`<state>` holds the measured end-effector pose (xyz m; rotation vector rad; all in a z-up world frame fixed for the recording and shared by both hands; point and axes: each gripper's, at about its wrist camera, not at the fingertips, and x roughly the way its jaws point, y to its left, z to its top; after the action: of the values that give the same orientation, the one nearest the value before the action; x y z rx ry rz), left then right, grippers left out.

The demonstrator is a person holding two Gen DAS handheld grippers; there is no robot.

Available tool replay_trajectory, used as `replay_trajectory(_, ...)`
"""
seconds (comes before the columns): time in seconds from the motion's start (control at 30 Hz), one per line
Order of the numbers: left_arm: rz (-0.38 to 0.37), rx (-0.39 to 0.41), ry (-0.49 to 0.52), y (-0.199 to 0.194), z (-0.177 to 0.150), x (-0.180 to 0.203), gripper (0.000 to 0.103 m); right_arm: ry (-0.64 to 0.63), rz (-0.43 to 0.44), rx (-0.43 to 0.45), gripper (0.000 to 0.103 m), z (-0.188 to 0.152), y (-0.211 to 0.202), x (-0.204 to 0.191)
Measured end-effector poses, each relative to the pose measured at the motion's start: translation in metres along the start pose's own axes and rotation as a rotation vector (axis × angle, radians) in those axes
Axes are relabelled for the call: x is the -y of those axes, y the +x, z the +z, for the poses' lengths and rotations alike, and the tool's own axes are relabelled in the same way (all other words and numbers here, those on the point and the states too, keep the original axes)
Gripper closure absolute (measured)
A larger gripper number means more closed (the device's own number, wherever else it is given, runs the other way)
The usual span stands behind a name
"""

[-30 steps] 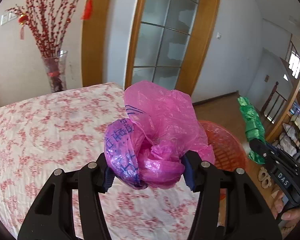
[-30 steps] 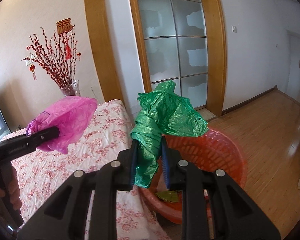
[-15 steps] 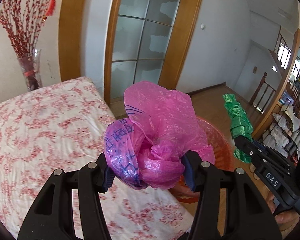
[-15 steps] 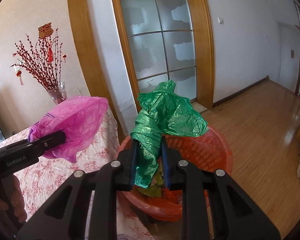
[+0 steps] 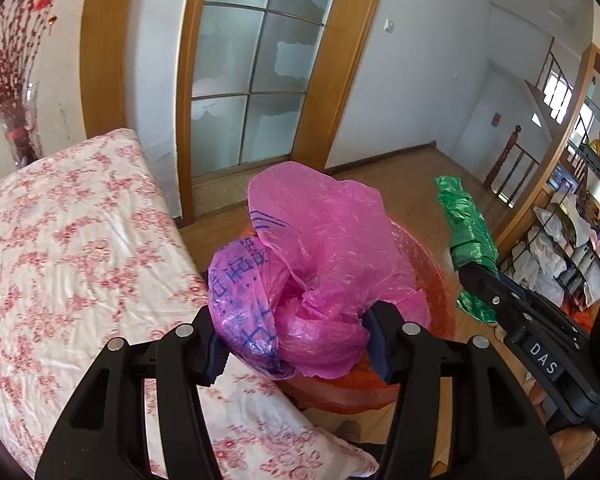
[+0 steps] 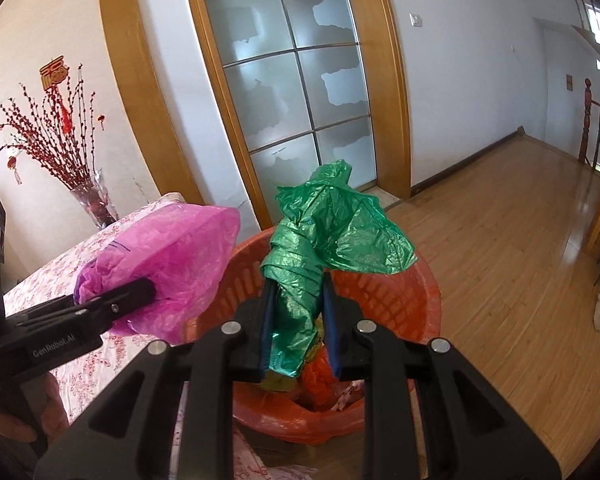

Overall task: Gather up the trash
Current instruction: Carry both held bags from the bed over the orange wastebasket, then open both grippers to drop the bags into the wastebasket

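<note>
My left gripper [image 5: 296,344] is shut on a crumpled pink plastic bag [image 5: 320,272] with blue print, held above the near rim of a red plastic basket [image 5: 440,280]. My right gripper [image 6: 298,320] is shut on a crumpled green plastic bag [image 6: 332,232], held over the red basket [image 6: 400,292], which holds some trash. In the right wrist view the pink bag [image 6: 172,264] and left gripper [image 6: 112,304] are at the left by the basket's rim. In the left wrist view the green bag [image 5: 468,236] and the right gripper [image 5: 492,292] show at the right.
A table with a floral cloth [image 5: 72,264] lies to the left of the basket. A glass vase with red branches [image 6: 88,196] stands at its far end. A frosted glass door [image 6: 296,92] is behind. Wooden floor [image 6: 512,240] extends to the right, shelves [image 5: 572,240] far right.
Both grippers have moved right and forward with their bags, from over the table to over the red basket. The basket now sits closer and lower in both views.
</note>
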<state>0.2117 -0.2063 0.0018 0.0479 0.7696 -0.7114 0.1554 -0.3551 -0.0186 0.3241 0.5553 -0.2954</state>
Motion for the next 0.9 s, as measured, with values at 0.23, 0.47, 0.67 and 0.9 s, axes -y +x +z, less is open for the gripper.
replay_trajectory(0.23, -0.017, -0.038, 0.009, 0.022, 0.000, 0.011, 0.048, 0.023, -0.007, -0.023, 0.081, -0.002, 0.016, 0.012)
replay_trajectory(0.47, -0.024, -0.074, 0.008, 0.040, -0.001, 0.019, 0.044, 0.056, 0.000, -0.047, 0.078, 0.001, 0.034, 0.025)
replay_trajectory(0.67, -0.010, -0.087, -0.004, 0.046, -0.003, 0.017, 0.032, 0.092, 0.017, -0.063, 0.065, 0.003, 0.045, 0.033)
replay_trajectory(0.9, 0.010, -0.097, -0.042, 0.042, -0.006, 0.005, 0.028, 0.103, -0.010, -0.052, 0.059, -0.002, 0.038, 0.038)
